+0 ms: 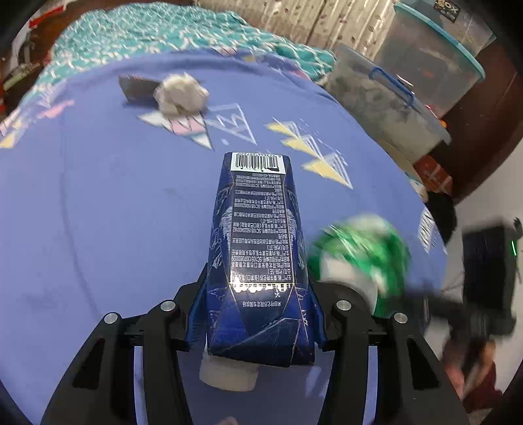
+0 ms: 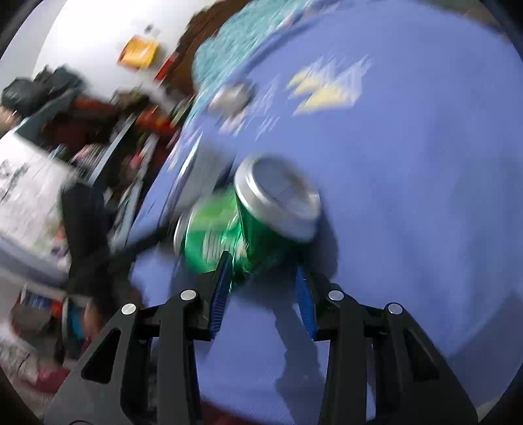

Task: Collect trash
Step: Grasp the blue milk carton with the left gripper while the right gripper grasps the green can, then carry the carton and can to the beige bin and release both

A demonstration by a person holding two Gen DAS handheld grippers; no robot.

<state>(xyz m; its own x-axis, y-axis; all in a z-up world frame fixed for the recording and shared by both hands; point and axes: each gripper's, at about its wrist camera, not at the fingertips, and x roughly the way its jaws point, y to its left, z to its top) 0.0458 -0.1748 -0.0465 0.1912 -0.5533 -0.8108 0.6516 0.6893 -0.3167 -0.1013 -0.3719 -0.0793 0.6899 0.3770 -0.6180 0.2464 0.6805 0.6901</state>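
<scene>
A dark blue drink carton [image 1: 258, 229] with a white cap points away from the camera, and my left gripper [image 1: 258, 278] is shut on its lower sides. It hangs over a blue patterned bedsheet [image 1: 98, 196]. A crushed green can [image 2: 248, 225] with a silver end lies at the sheet's edge. My right gripper [image 2: 263, 261] has its blue pads closed on the can's green body. The same can [image 1: 359, 255] shows blurred in the left wrist view, to the right of the carton. A crumpled white paper ball [image 1: 181, 93] lies farther up the sheet beside a dark flat wrapper [image 1: 135, 88].
A teal blanket [image 1: 147, 29] covers the far end of the bed. Clear plastic storage bins [image 1: 385, 108] with blue handles stand off the bed's right side. In the right wrist view, blurred clutter and a white box [image 2: 29, 202] lie on the floor to the left.
</scene>
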